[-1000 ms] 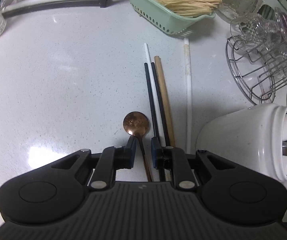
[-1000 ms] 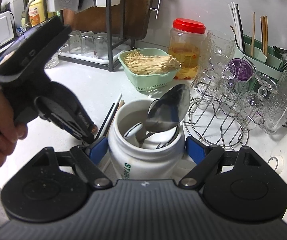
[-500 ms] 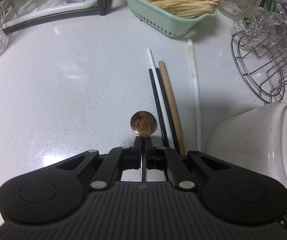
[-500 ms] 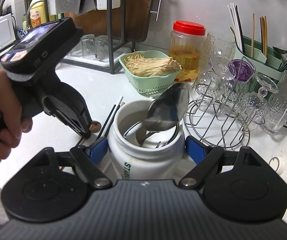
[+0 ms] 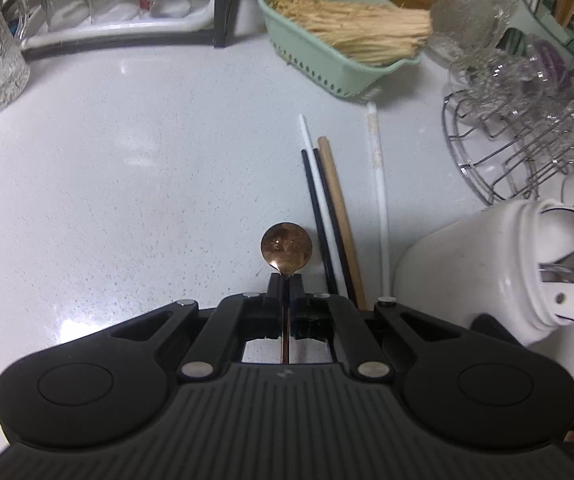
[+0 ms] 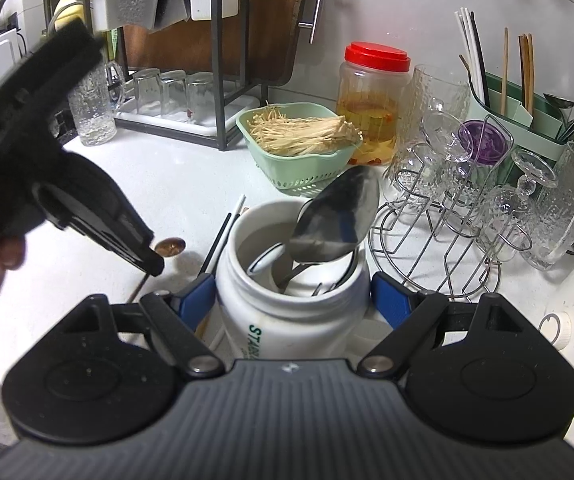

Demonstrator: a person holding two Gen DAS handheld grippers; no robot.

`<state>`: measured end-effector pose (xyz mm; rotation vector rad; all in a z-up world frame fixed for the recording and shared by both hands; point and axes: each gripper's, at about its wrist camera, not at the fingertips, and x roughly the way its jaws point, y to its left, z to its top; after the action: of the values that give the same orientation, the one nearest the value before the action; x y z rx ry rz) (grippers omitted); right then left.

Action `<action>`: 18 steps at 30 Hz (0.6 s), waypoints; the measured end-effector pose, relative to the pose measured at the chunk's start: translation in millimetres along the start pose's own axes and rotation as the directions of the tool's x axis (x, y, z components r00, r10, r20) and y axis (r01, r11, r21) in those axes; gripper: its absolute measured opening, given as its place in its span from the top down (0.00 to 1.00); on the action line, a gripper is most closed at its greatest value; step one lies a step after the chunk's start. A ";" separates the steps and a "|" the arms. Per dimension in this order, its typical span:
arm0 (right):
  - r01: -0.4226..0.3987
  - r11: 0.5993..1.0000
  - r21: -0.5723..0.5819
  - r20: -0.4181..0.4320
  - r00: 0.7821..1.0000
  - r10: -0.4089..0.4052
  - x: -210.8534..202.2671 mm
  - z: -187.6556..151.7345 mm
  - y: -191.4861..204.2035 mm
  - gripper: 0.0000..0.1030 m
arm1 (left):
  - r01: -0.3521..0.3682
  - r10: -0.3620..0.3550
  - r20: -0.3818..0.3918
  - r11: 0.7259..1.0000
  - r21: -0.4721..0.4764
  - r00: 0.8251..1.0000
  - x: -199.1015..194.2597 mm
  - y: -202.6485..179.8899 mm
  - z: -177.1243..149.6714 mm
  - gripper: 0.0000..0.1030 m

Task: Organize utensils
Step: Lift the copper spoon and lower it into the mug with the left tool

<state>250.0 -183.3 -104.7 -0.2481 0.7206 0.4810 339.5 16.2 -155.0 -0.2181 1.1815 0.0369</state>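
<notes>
My left gripper [image 5: 286,280] is shut on the thin handle of a copper spoon [image 5: 286,248], whose round bowl sticks out past the fingertips just above the white counter. The right wrist view shows the same gripper [image 6: 155,266] and copper spoon [image 6: 170,246] left of the jar. My right gripper [image 6: 293,300] is shut on a white jar [image 6: 287,320] that holds a large steel spoon [image 6: 337,220] and other utensils. Several chopsticks [image 5: 333,216] in black, white and wood lie on the counter between the copper spoon and the white jar [image 5: 483,276].
A green basket of pale noodles [image 6: 299,144] stands behind. A wire rack with glasses [image 6: 467,200], a red-lidded jar [image 6: 373,104] and a green utensil holder [image 6: 527,120] fill the right. Upturned glasses on a tray [image 5: 107,4] stand at the back left.
The left gripper's jaws closed onto the copper spoon's handle, then rose a little with it. The right gripper and the jar stayed still.
</notes>
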 end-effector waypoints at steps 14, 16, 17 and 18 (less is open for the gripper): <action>0.040 0.999 0.020 0.002 0.999 -0.040 2.6 2.0 9.3 0.15 | 0.156 -0.174 0.225 0.983 0.093 0.959 -84.0 -24.9 16.6 0.97; 0.044 0.999 0.024 0.002 0.999 -0.044 2.6 2.0 10.0 0.15 | 0.181 -0.203 0.247 0.978 0.109 0.948 -94.5 -31.7 20.8 0.97; 0.047 0.999 0.025 0.002 0.999 -0.047 2.7 2.1 10.5 0.15 | 0.192 -0.217 0.258 0.974 0.119 0.942 -99.5 -35.3 23.3 0.97; 0.050 0.998 0.026 0.002 0.999 -0.050 3.1 2.5 11.1 0.15 | 0.201 -0.230 0.269 0.971 0.131 0.935 -104.4 -38.9 25.3 0.97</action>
<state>247.8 -171.8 -105.7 -0.2401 0.7162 0.4243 328.3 -8.1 -43.9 -0.2433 0.8661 -0.1802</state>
